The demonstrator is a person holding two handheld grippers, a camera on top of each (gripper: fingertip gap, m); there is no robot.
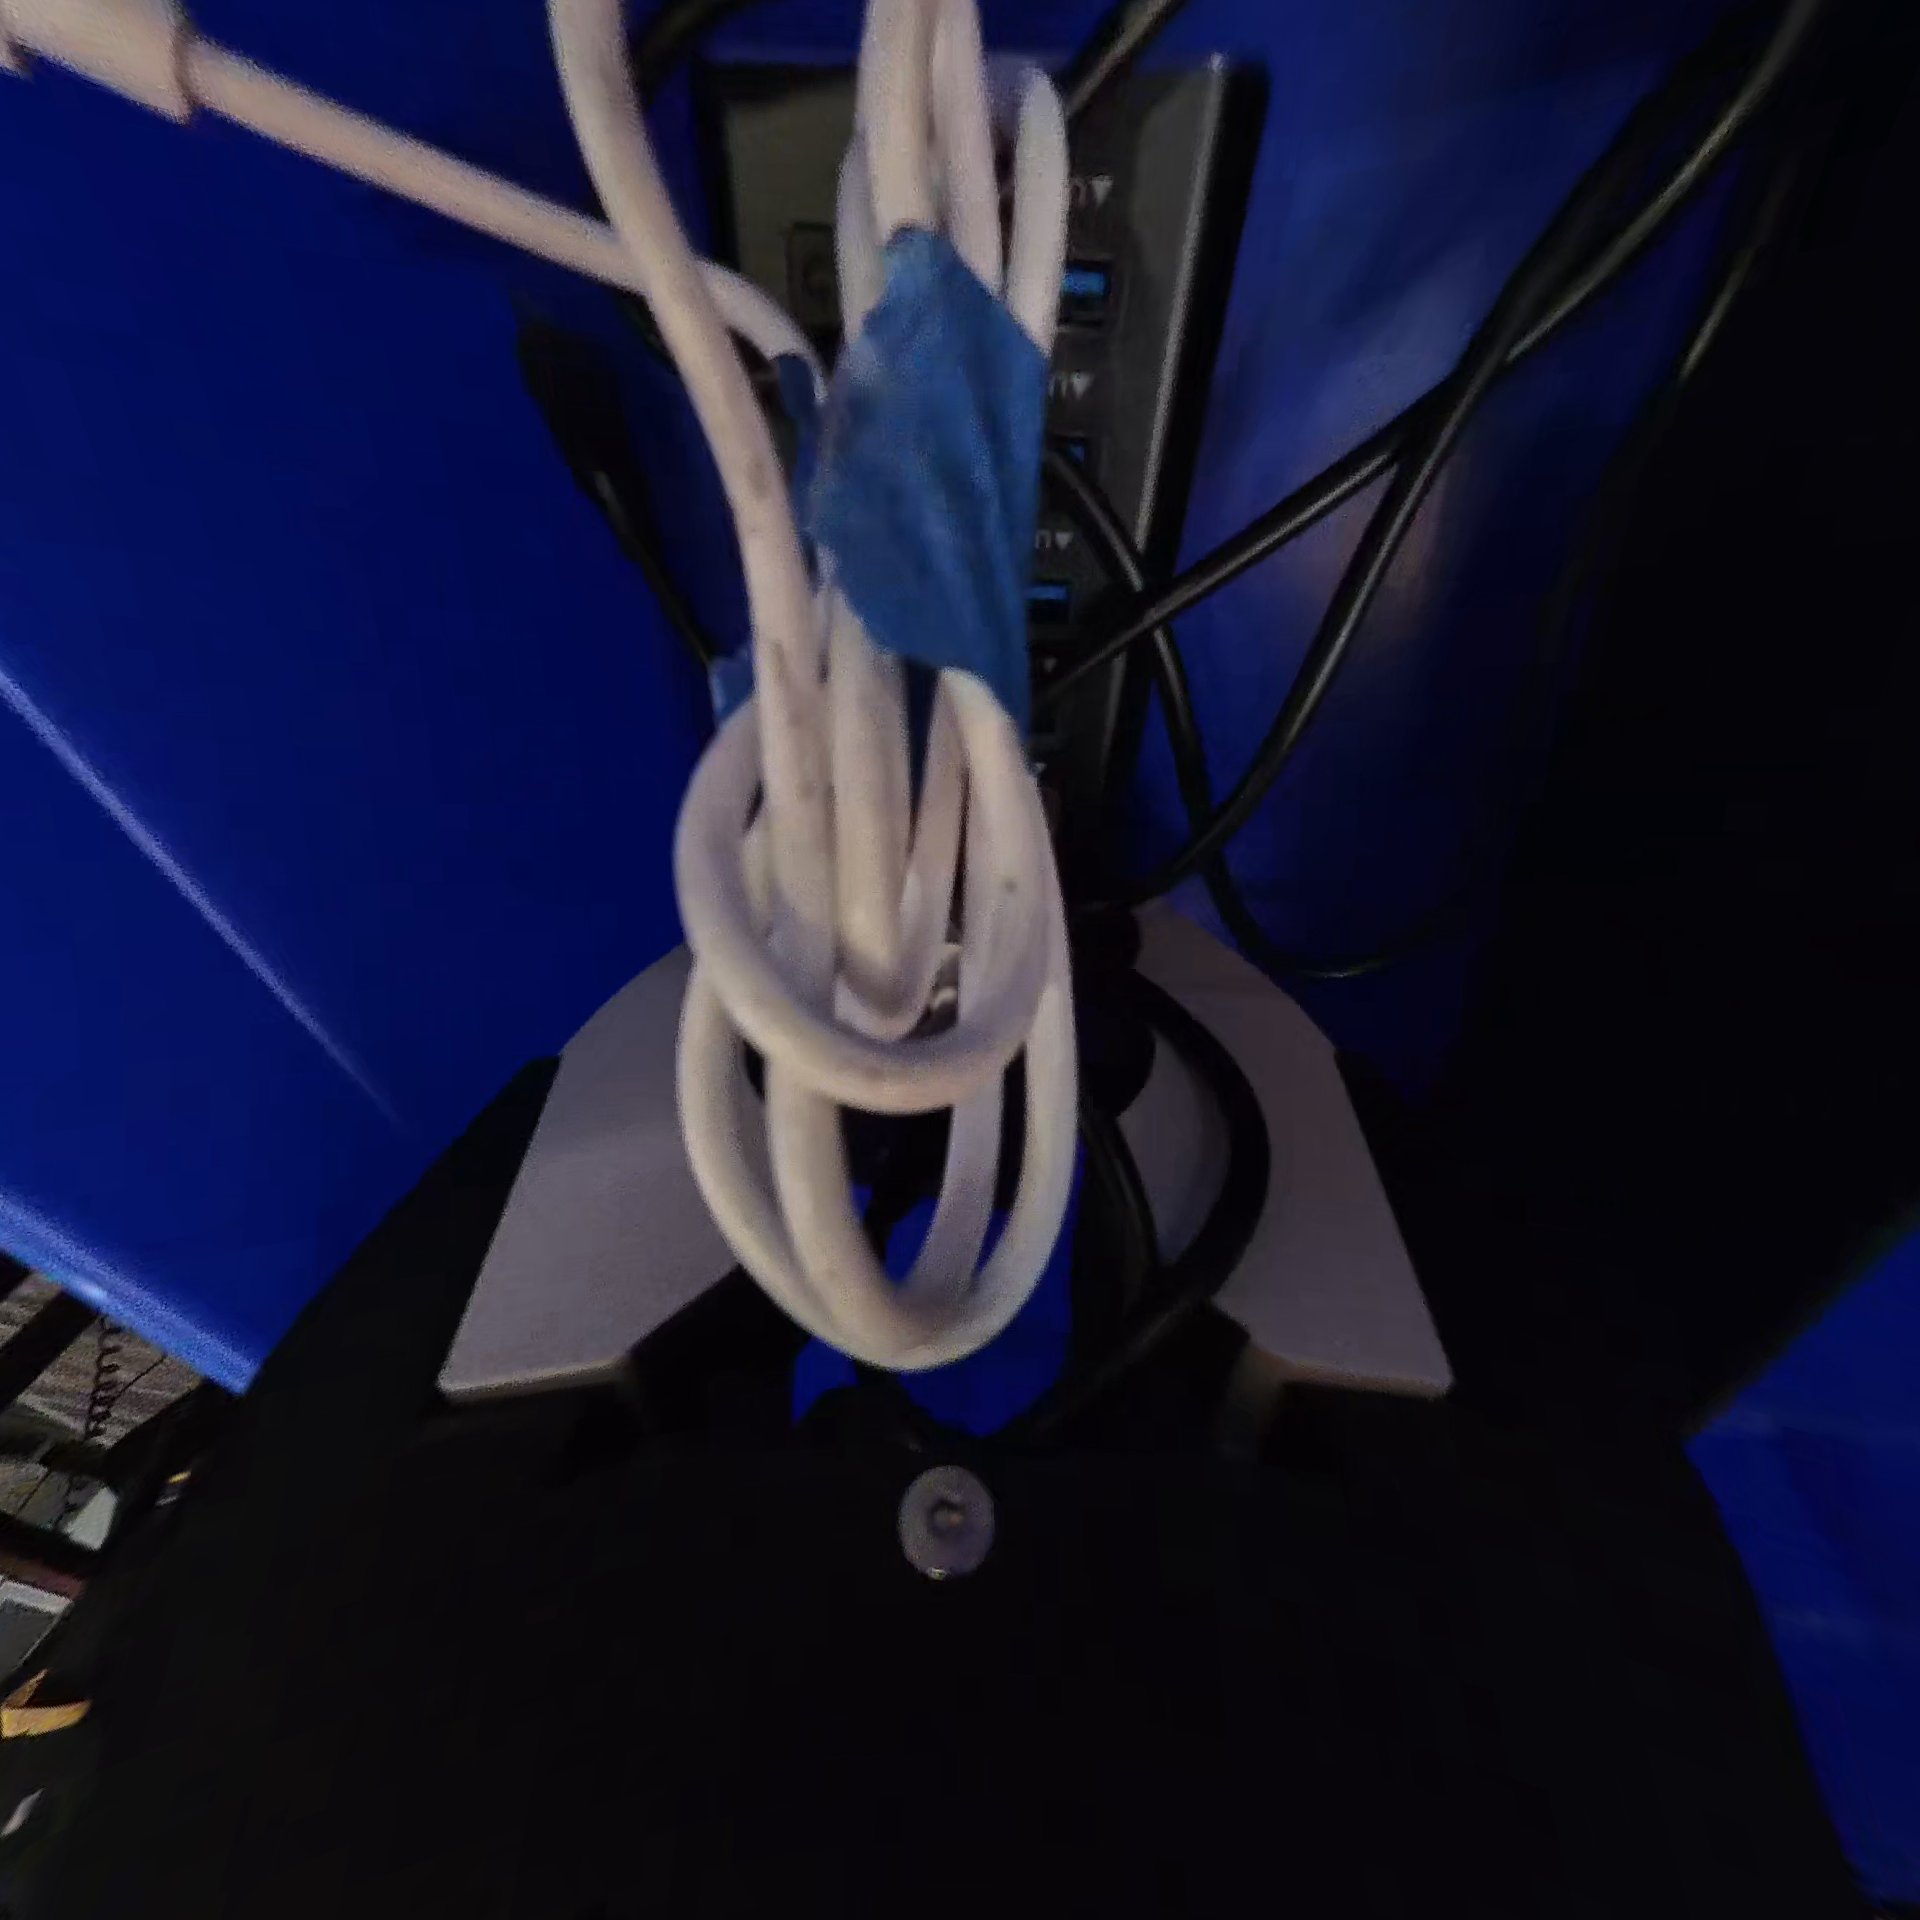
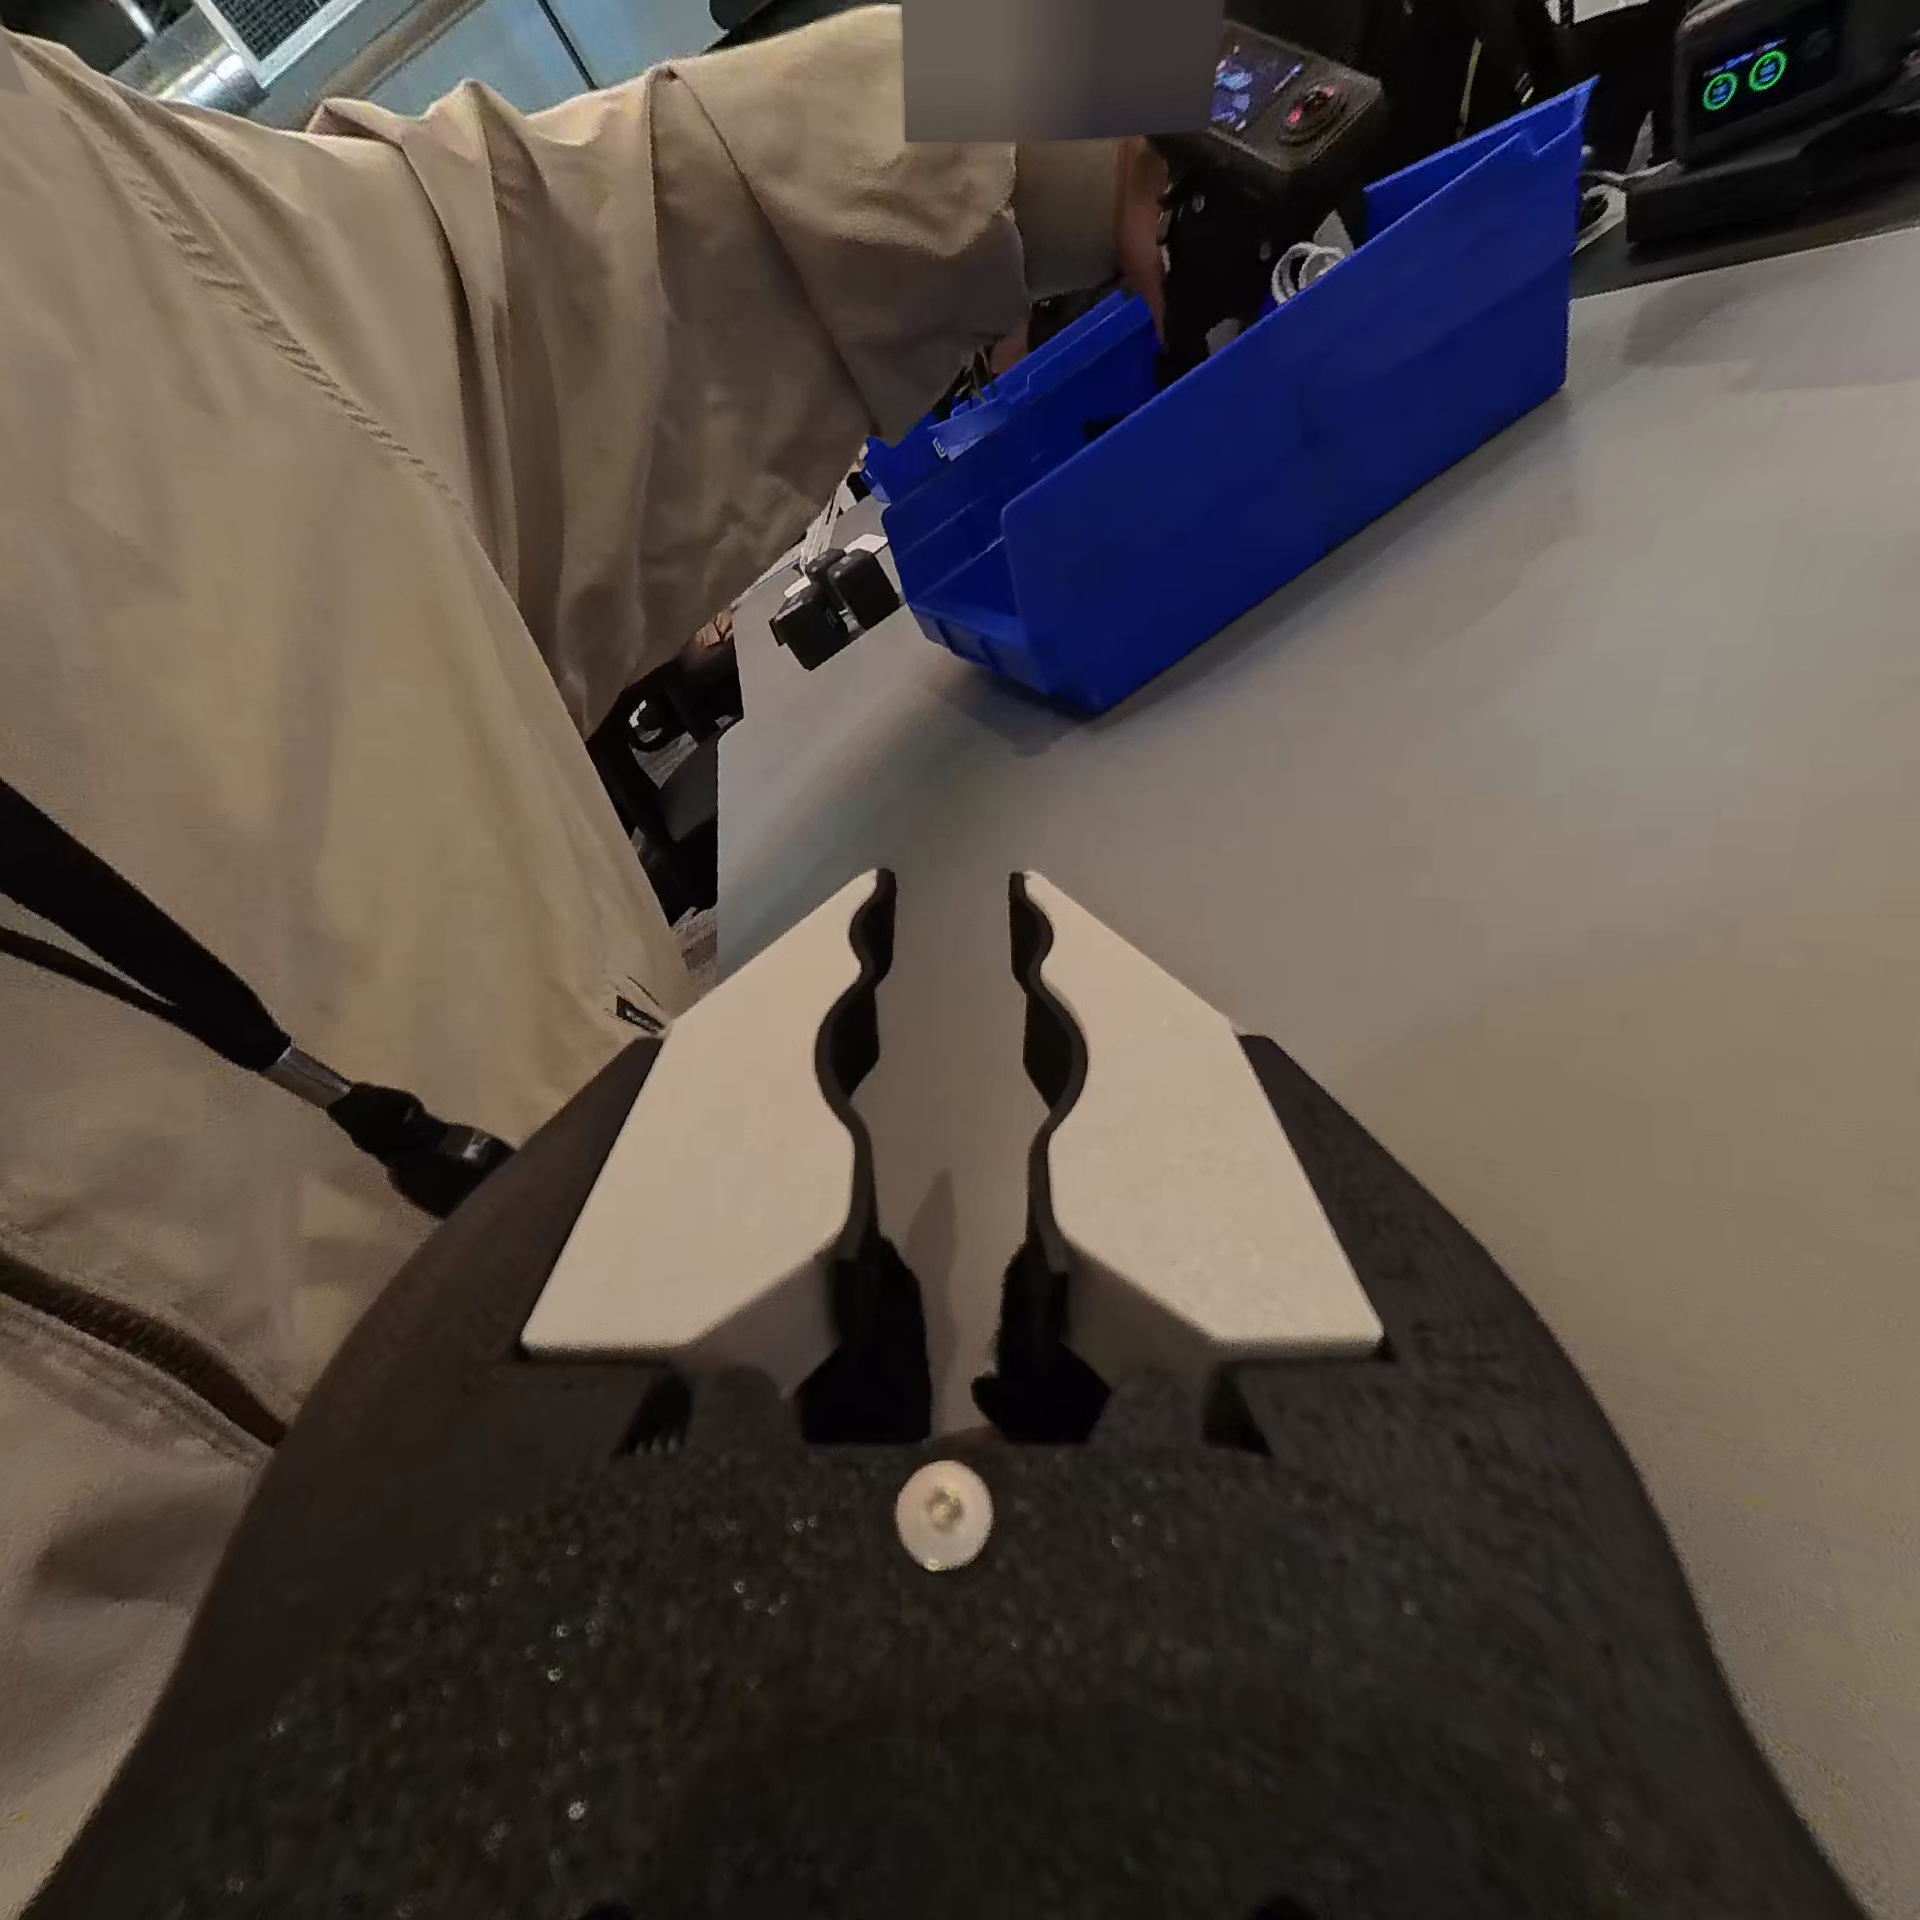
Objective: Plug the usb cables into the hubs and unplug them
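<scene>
The left gripper (image 1: 940, 997) reaches into a blue bin (image 1: 312, 623), its grey fingers (image 1: 551, 1216) spread fairly wide on either side of a coiled white USB cable (image 1: 873, 935) bound with blue tape (image 1: 925, 488). Whether the fingers actually press the coil cannot be told through the blur. Just beyond the coil lies a dark USB hub (image 1: 1164, 343) with blue ports, and thin black cables (image 1: 1351, 499) cross to its right.

The right gripper (image 2: 951, 894) hovers over a grey table (image 2: 1507, 831), its jaws narrowly parted and empty. The blue bin (image 2: 1299, 468) sits ahead and to the right of it, beside a person's beige sleeve (image 2: 416, 416).
</scene>
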